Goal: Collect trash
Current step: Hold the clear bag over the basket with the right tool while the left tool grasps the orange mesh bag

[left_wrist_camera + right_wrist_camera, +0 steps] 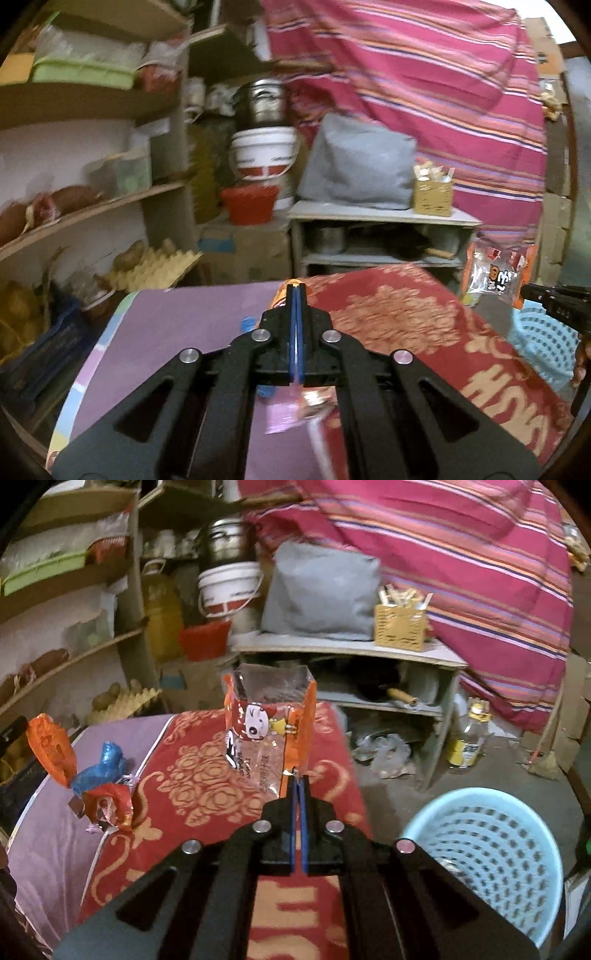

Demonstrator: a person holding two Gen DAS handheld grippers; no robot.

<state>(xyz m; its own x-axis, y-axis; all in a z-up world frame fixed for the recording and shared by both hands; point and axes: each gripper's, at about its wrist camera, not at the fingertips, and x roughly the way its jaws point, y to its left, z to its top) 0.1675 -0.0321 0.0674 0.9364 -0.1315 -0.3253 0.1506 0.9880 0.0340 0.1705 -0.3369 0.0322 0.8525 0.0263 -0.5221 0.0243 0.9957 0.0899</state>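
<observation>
My left gripper [296, 287] is shut on an orange wrapper [279, 298] above the bed. A blue scrap [246, 322] and a pink-red wrapper [286, 413] hang under it. The right wrist view shows that bunch at the left: orange wrapper [50, 749], blue wrapper [103, 764], red wrapper [110, 805]. My right gripper [297, 775] is shut on the lower corner of a clear snack bag with orange edges [266, 727], held upright over the red blanket. The same snack bag [495, 273] shows at the far right, with the right gripper [532, 293] on it. A light blue basket [480, 797] stands on the floor to the right.
The bed carries a red patterned blanket [207, 786] and a purple sheet [48, 849]. Behind it a grey shelf unit [332, 646] bears a grey pillow [317, 590] and a yellow basket [400, 627]. An oil bottle [467, 738] and crumpled plastic [384, 749] lie on the floor. Cluttered shelves [92, 206] fill the left.
</observation>
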